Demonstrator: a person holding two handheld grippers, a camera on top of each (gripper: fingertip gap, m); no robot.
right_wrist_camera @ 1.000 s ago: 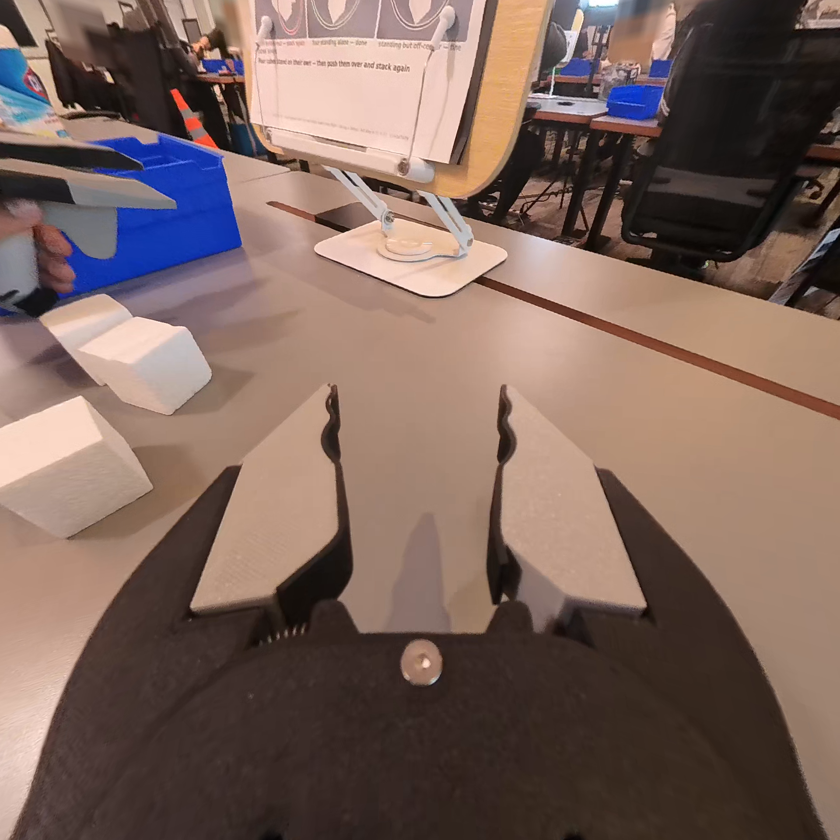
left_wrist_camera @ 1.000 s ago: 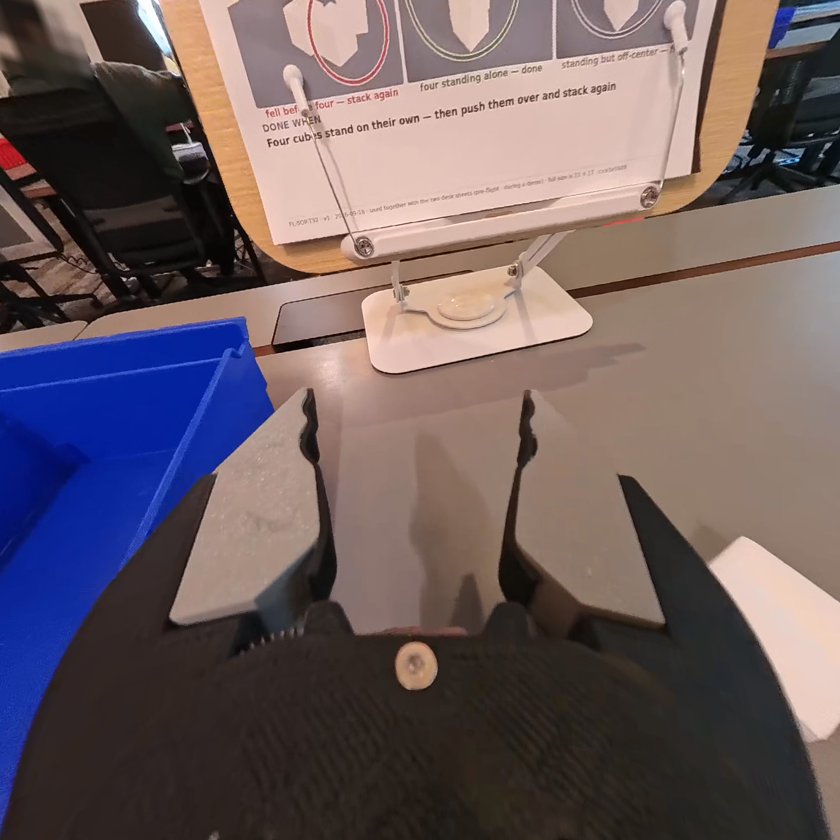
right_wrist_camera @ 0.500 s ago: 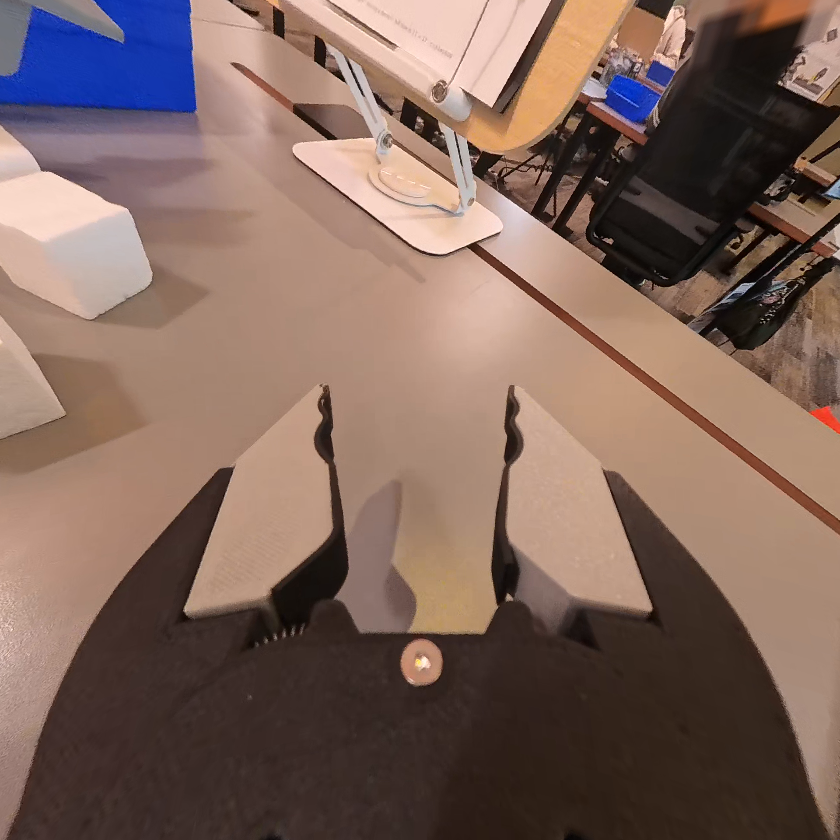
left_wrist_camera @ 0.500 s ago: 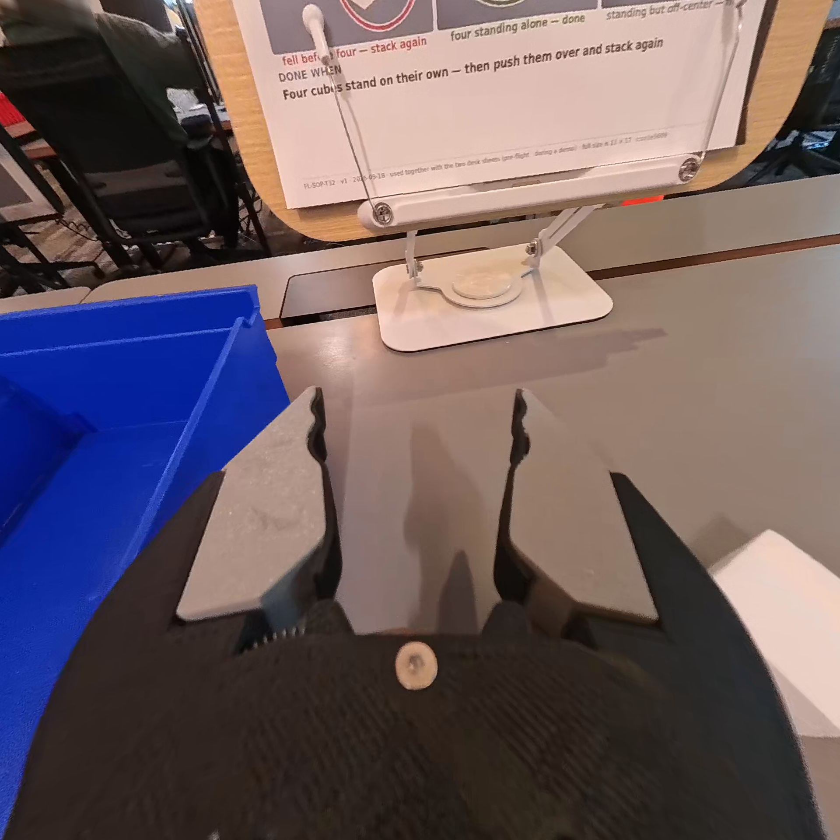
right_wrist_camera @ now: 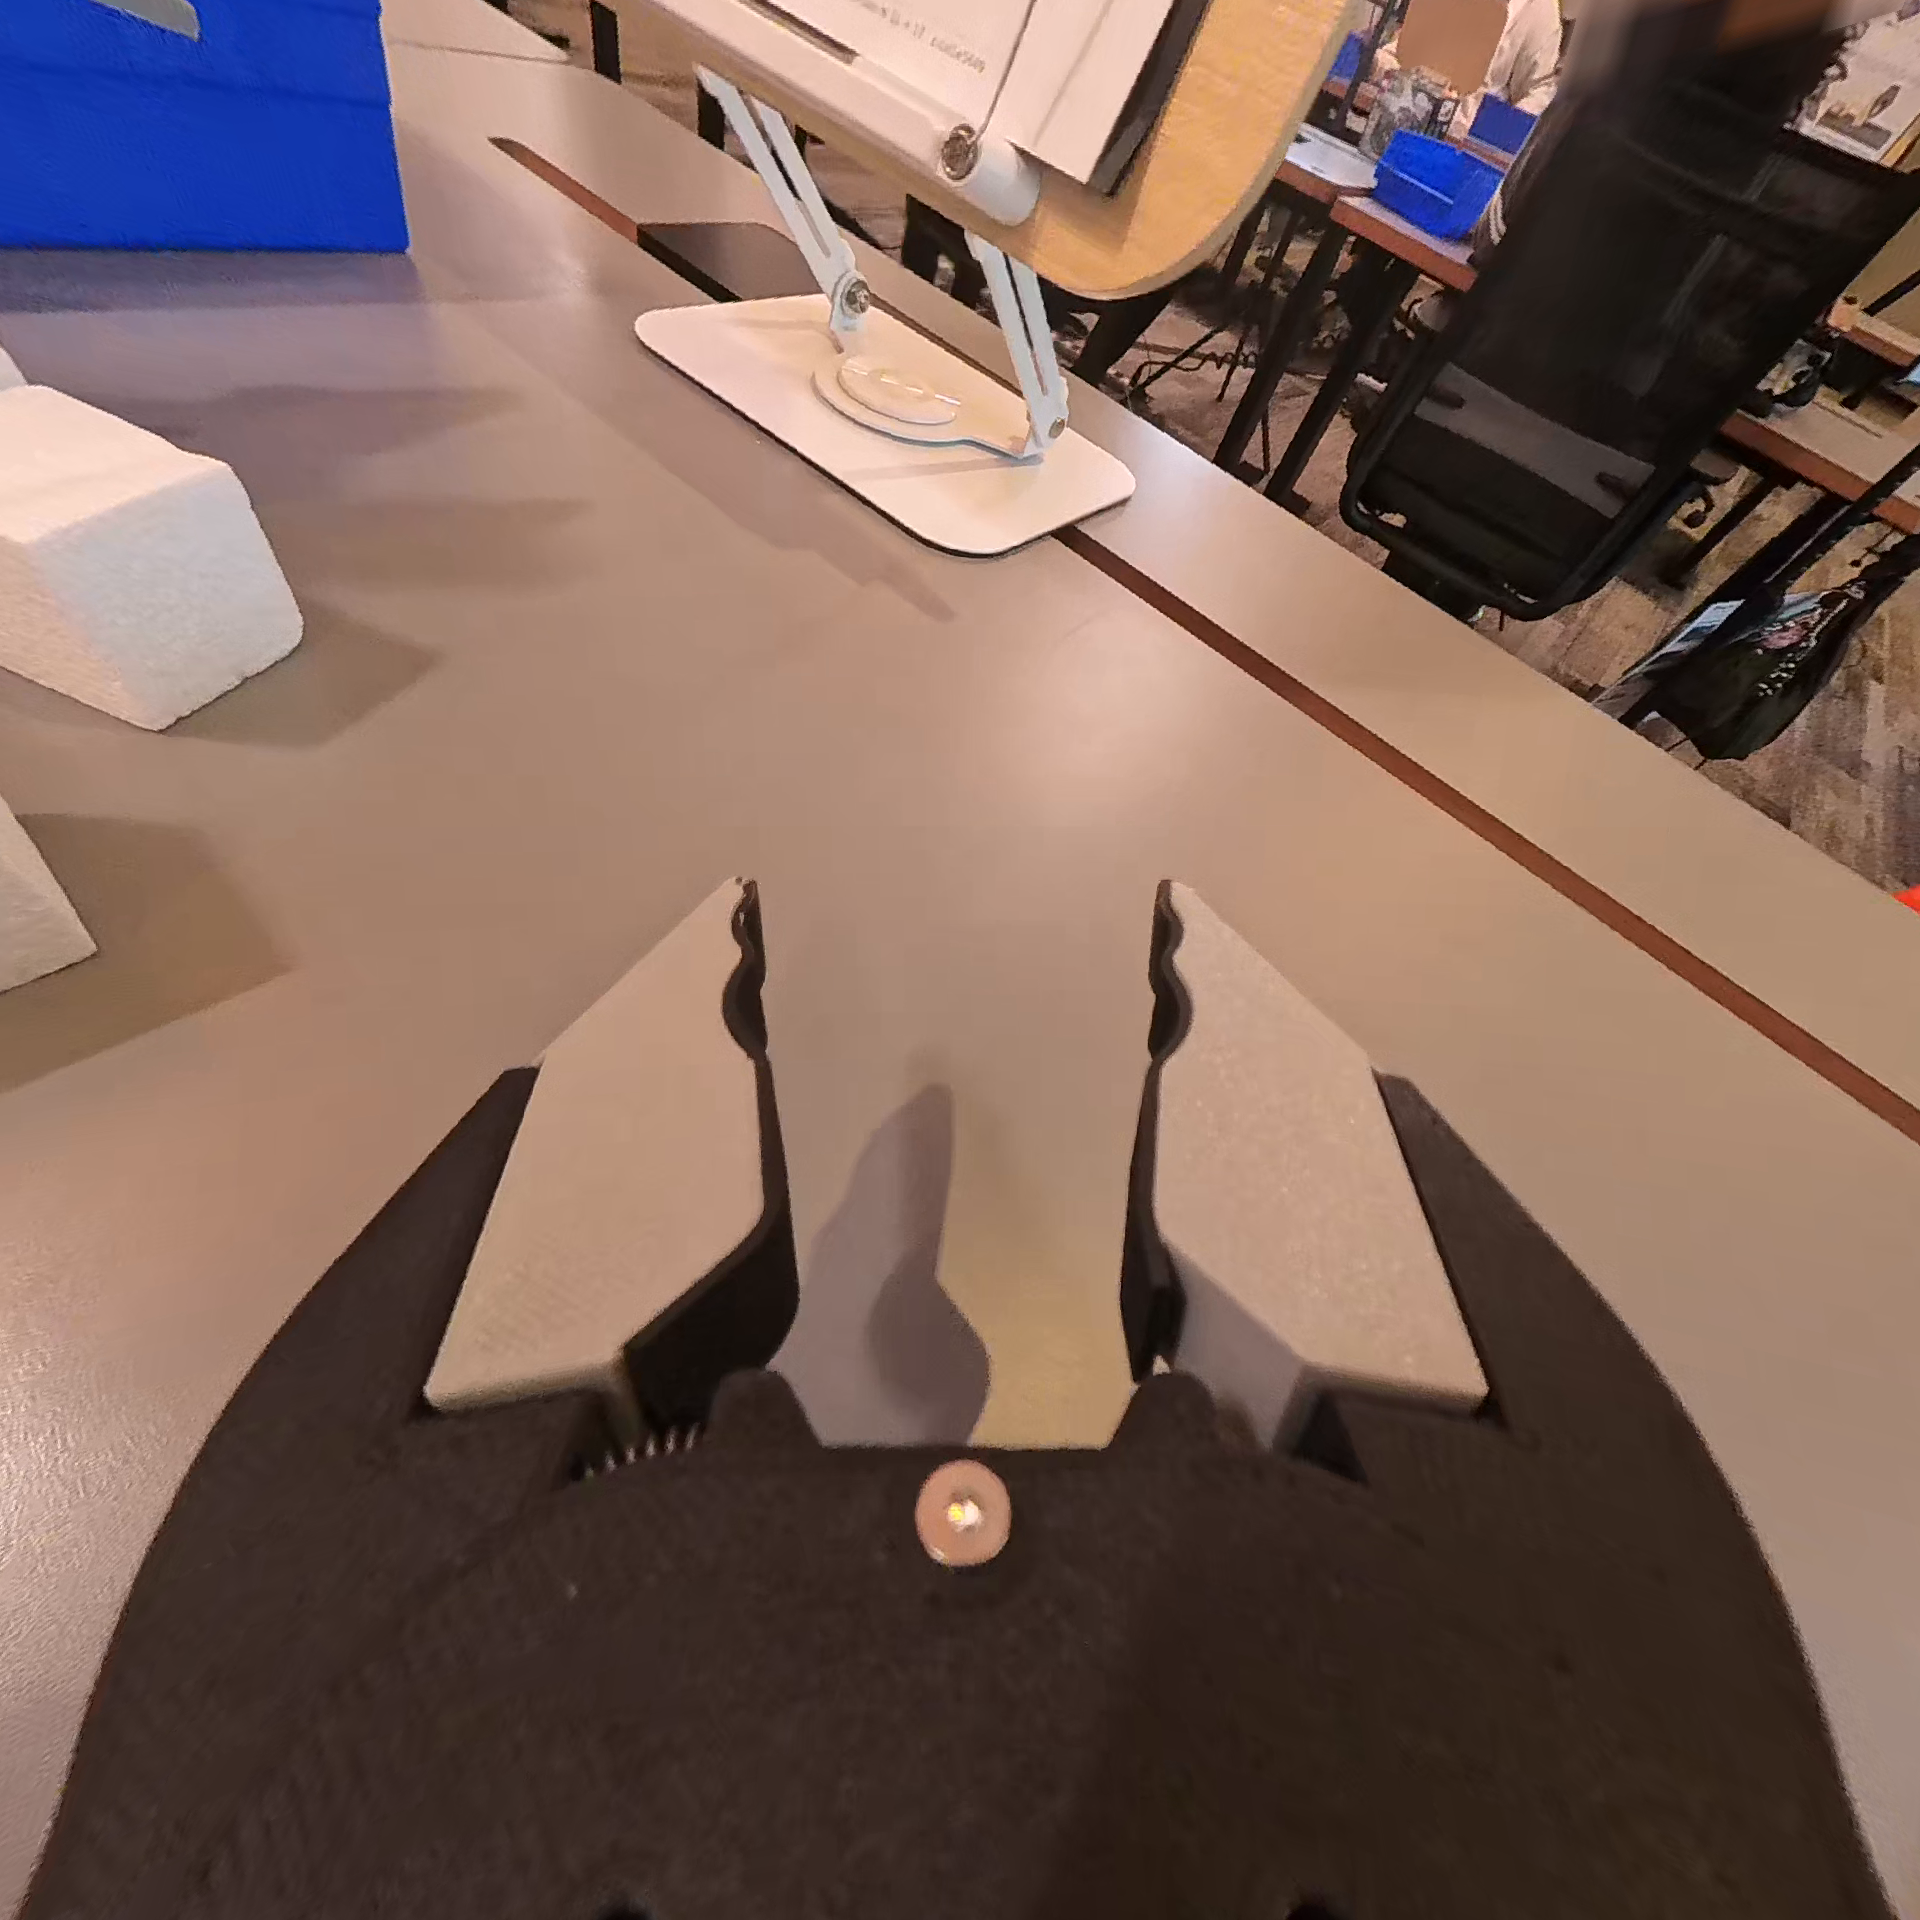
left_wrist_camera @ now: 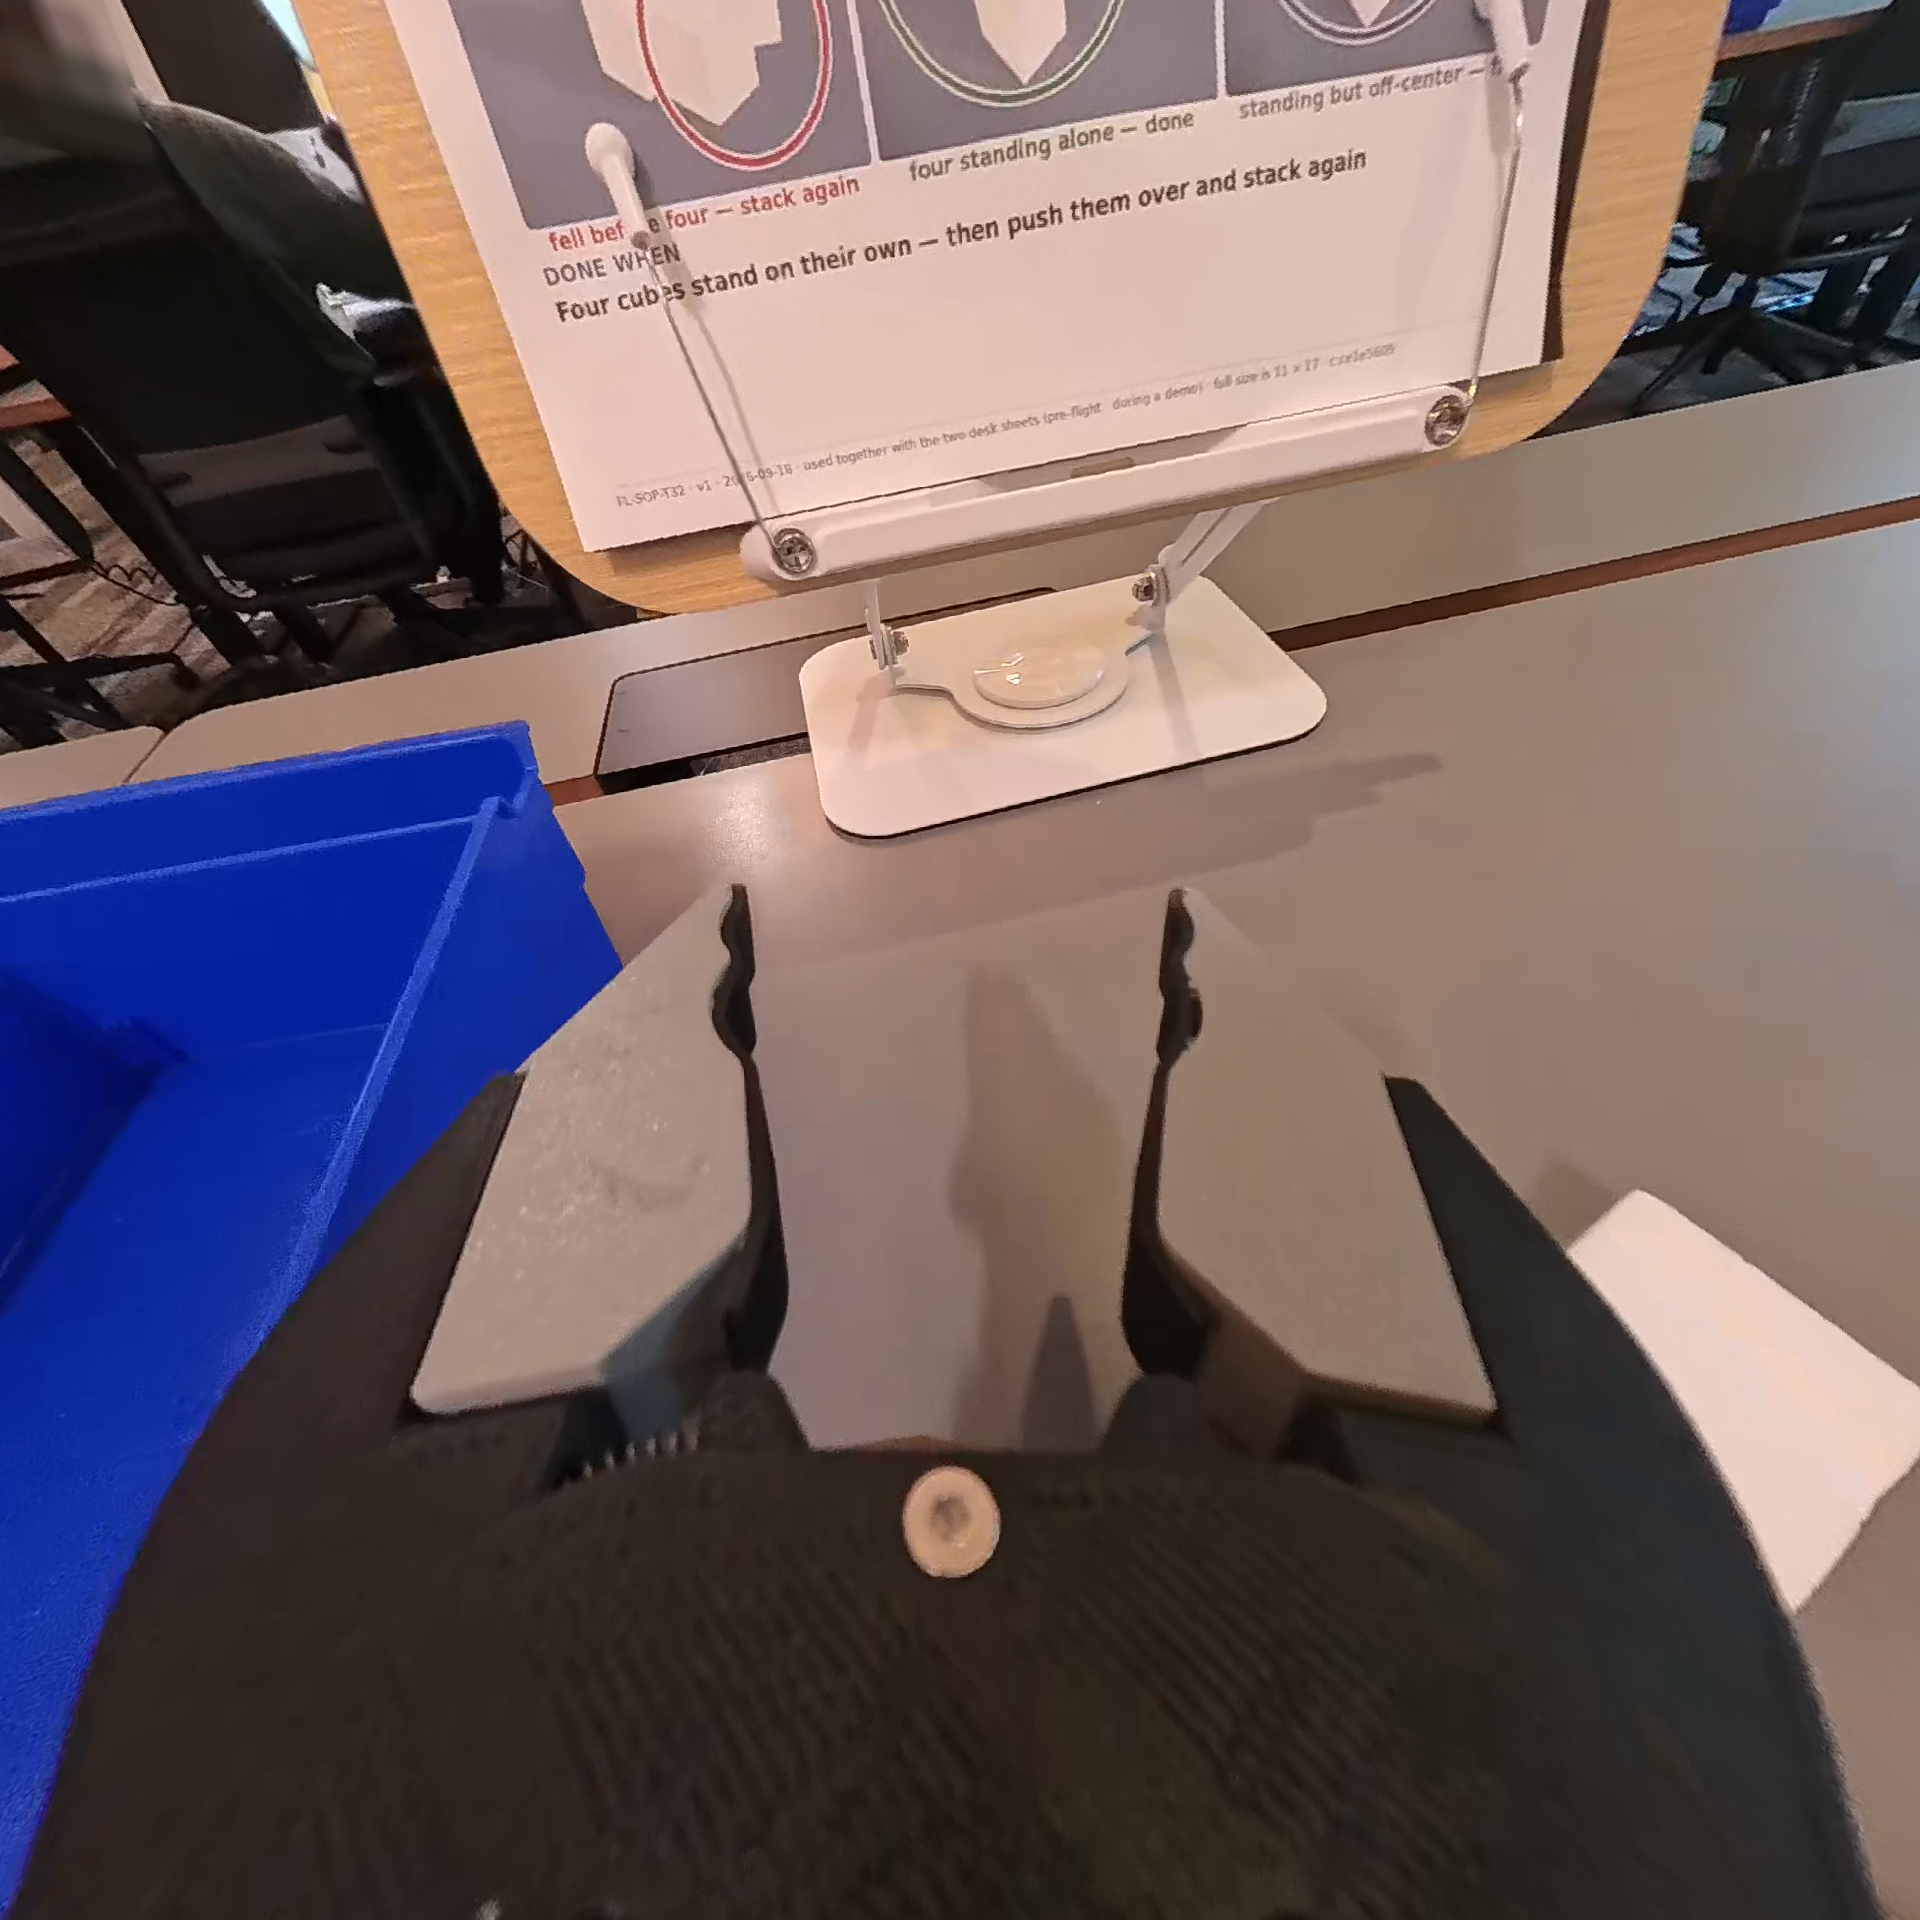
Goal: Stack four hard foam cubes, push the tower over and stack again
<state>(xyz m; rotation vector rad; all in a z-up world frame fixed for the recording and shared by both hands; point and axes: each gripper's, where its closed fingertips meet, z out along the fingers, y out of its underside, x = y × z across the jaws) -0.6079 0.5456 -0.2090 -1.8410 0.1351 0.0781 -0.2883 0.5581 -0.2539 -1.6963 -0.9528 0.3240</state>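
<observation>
My left gripper (left_wrist_camera: 951, 904) is open and empty above the grey table, beside a blue bin. One white foam cube (left_wrist_camera: 1756, 1382) lies at its lower right, partly hidden by the gripper body. My right gripper (right_wrist_camera: 951, 899) is open and empty over bare table. In the right wrist view a white foam cube (right_wrist_camera: 125, 561) lies on the table at the far left. The corner of another cube (right_wrist_camera: 31, 914) shows at the left edge, nearer to me. No cubes are stacked in view.
A blue bin (left_wrist_camera: 239, 997) stands left of my left gripper and also shows in the right wrist view (right_wrist_camera: 197, 135). A wooden board with a printed sheet on a white stand (left_wrist_camera: 1060, 717) is ahead, also in the right wrist view (right_wrist_camera: 894, 416). Office chairs (right_wrist_camera: 1621, 312) stand beyond the table. The white foam cube (left_wrist_camera: 1756, 1382) is closer to my left gripper, around 12 centimetres from its tips; the right tips are 20 centimetres off.
My right gripper has turned right and moved forward, so the cubes have slid to the left edge of its view. My left gripper has shifted only slightly. Both have stayed open.
</observation>
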